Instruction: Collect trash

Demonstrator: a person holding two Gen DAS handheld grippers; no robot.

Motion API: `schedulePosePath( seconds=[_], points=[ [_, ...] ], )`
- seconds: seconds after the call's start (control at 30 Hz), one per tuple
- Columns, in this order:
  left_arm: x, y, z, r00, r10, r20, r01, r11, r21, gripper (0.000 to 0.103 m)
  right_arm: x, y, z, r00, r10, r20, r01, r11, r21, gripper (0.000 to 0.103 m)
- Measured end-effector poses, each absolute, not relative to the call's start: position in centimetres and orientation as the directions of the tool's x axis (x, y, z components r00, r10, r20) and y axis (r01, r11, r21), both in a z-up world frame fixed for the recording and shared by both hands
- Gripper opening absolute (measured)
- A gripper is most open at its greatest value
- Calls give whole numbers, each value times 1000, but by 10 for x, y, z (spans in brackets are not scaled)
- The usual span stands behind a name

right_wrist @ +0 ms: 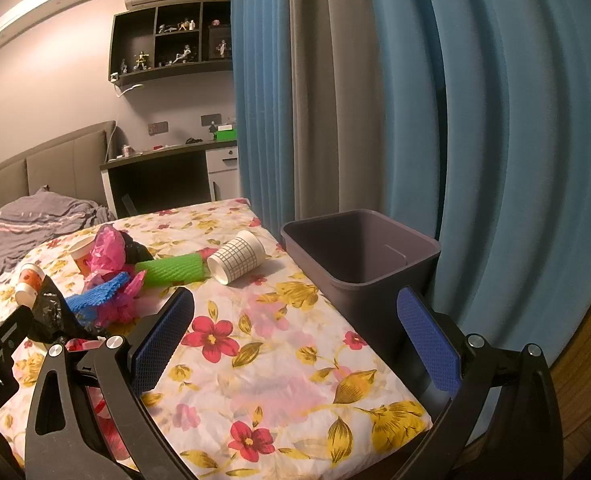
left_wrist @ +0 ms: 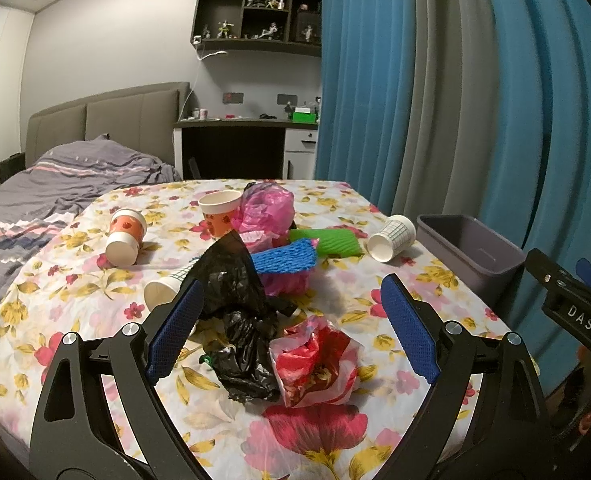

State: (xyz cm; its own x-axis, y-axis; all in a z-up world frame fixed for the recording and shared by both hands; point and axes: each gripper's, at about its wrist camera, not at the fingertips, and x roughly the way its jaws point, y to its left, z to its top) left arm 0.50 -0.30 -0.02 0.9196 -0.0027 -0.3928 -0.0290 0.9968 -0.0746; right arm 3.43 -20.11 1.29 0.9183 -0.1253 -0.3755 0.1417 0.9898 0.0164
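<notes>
Trash lies on a floral-clothed table point(left_wrist: 427, 280). A black plastic bag point(left_wrist: 239, 312) and a red-and-white crumpled wrapper point(left_wrist: 315, 364) lie between the fingers of my open left gripper point(left_wrist: 291, 288). Behind are blue foam netting point(left_wrist: 285, 260), green foam netting point(left_wrist: 333, 242), a pink bag point(left_wrist: 265, 208), and several paper cups point(left_wrist: 125, 236). A grid-pattern cup point(right_wrist: 237, 262) lies on its side by the grey bin point(right_wrist: 361, 260). My right gripper point(right_wrist: 295, 308) is open and empty, above the table's right part, near the bin.
A bed point(left_wrist: 35, 192) with a grey cover stands to the left. Blue and grey curtains point(right_wrist: 455, 120) hang behind the bin. A desk point(left_wrist: 247, 136) and wall shelf stand at the back.
</notes>
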Motion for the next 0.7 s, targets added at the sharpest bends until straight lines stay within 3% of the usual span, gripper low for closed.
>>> schedulePosePath(
  seconds=[0.7],
  points=[
    [21,-9,-11,920,-8,-391,-20,998,-67,89,41,-197,11,920,-113,-375,131,991,22,98]
  ],
)
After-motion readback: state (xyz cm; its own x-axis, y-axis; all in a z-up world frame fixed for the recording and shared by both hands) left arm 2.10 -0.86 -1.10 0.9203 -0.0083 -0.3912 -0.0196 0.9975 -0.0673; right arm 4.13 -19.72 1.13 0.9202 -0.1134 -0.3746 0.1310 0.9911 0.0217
